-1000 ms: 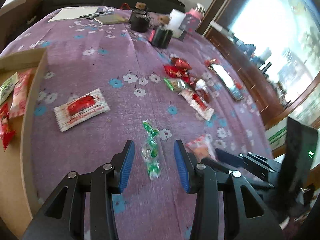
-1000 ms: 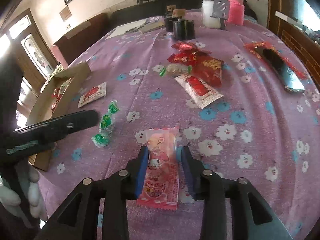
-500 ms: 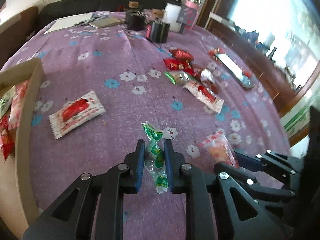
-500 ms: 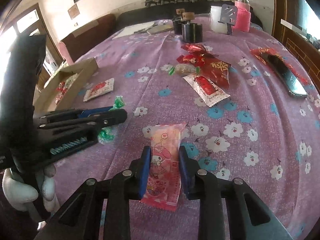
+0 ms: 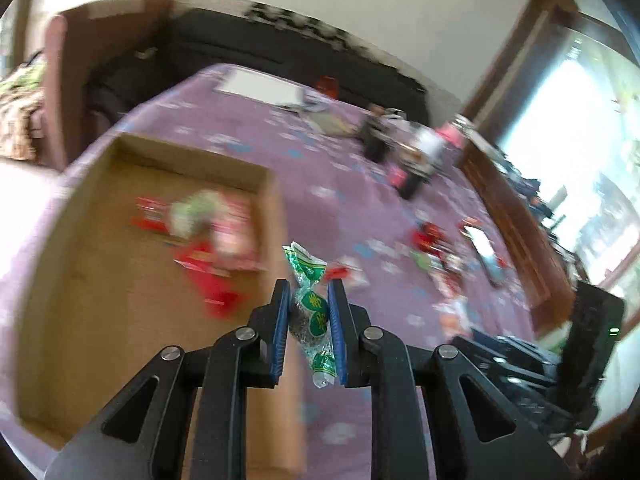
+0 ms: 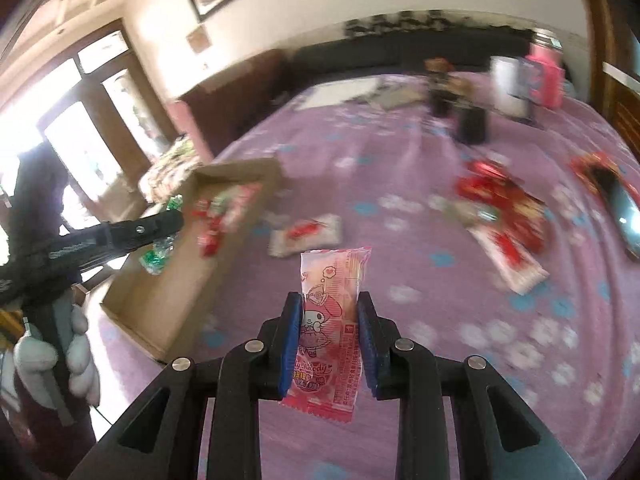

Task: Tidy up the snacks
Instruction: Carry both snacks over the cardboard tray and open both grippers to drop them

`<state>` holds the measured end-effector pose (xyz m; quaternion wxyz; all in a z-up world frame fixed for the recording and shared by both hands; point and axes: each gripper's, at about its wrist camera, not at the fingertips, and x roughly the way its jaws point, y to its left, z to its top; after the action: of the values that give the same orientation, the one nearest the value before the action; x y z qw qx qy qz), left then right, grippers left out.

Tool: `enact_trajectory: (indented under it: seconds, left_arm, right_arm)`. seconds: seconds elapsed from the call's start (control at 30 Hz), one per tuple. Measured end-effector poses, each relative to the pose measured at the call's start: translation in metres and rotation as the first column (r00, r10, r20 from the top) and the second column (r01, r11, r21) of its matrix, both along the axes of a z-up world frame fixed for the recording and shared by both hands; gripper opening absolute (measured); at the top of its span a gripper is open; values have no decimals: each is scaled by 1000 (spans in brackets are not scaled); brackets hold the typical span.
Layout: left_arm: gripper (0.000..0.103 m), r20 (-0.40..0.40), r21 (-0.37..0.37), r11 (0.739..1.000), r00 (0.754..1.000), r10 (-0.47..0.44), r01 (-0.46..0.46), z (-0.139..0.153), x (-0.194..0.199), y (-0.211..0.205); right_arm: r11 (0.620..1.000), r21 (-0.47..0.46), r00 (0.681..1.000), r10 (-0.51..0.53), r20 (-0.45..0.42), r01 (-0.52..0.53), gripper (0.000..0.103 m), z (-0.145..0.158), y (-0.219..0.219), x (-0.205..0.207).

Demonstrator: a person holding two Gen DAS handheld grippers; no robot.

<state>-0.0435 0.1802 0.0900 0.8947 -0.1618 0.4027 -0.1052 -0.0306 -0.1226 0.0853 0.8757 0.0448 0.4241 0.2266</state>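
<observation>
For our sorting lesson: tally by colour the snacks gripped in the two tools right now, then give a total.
Green candy strip, in the left tool: 1
Pink snack packet, in the right tool: 1
Total: 2

Left gripper point(image 5: 308, 300) and right gripper point(image 6: 330, 312) are each clamped on a packet, held aloft.
</observation>
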Motion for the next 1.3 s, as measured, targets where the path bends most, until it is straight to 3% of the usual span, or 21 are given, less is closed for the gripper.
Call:
enact_trajectory:
  seconds: [0.27,0.63,0.8,1.0,1.13,1.3]
  left_arm:
    - [17,-65,71,992,992,107,-103,-21,30,66]
    - [17,-172,79,991,977,124,-112,-57,70,87]
    - [17,-173,78,985,971,166,-154,-57,72,97]
    - [30,-149,27,985,973,174,-172,-48,64,105]
    - [45,-102,8,979,974,202,-202,-29,52,107]
    - [49,-28,-4,976,976,218,-218,-2,32,100]
  right_arm:
    - [986,15,986,164,8,-164,27,16,99,22]
    - [950,-44,948,305,-93,-310,27,-22,205,51]
    - [943,-70,941,317,-119,-327,27,-37,225,60]
    - [944,-74,943,311,-114,-321,33,-45,230,67]
    - [951,-54,950,300,-82,-305,34,-36,223,64]
    - [958,-19,958,285,-24,-285,37,-14,205,54]
